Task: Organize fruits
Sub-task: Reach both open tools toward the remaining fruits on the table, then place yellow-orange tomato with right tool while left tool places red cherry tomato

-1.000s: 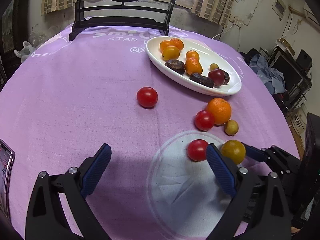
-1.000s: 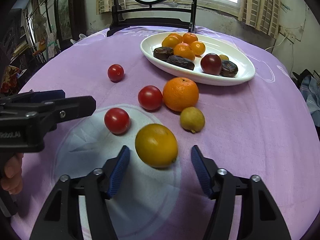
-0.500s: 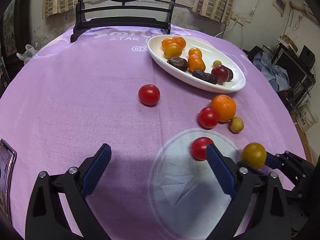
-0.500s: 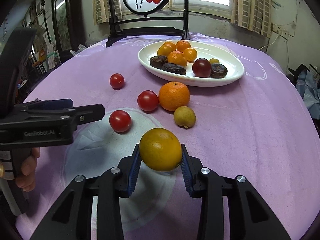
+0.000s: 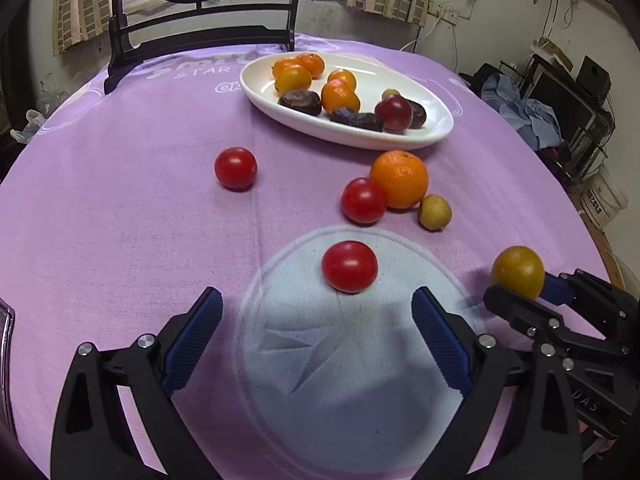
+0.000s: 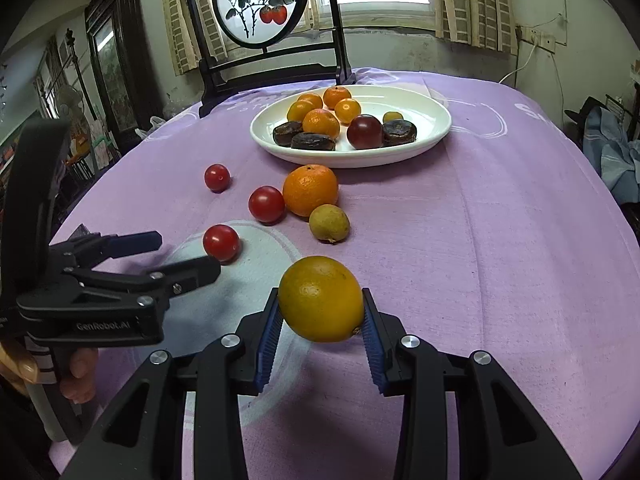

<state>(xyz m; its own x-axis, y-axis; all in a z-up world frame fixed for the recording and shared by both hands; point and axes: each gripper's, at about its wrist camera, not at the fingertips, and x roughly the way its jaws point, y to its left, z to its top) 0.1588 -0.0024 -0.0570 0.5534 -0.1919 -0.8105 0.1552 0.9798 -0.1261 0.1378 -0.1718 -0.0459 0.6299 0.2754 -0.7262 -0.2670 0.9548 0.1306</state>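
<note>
My right gripper [image 6: 320, 300] is shut on a yellow-orange fruit [image 6: 321, 298], held just above the purple cloth; in the left wrist view the same fruit [image 5: 517, 271] hangs at the right. My left gripper [image 5: 316, 300] stands open, with the nearest red tomato [image 5: 349, 266] just beyond its fingertips. Two more tomatoes [image 5: 363, 200] [image 5: 235, 168], an orange [image 5: 400, 178] and a small yellow-green fruit [image 5: 435, 211] lie loose on the cloth. Farther back, the white oval plate [image 5: 436, 132] holds several small oranges, dark fruits and a plum.
A dark wooden stand with a round painted panel [image 6: 260, 4] rises at the table's far edge. A person's hand [image 6: 80, 372] grips the left tool's handle. Clothes and boxes [image 5: 532, 116] crowd the room beyond the table's right edge.
The right gripper's jaws closed on the yellow-orange fruit and lifted it off the cloth. The left gripper shifted so the nearest tomato now sits centred ahead of its open fingers.
</note>
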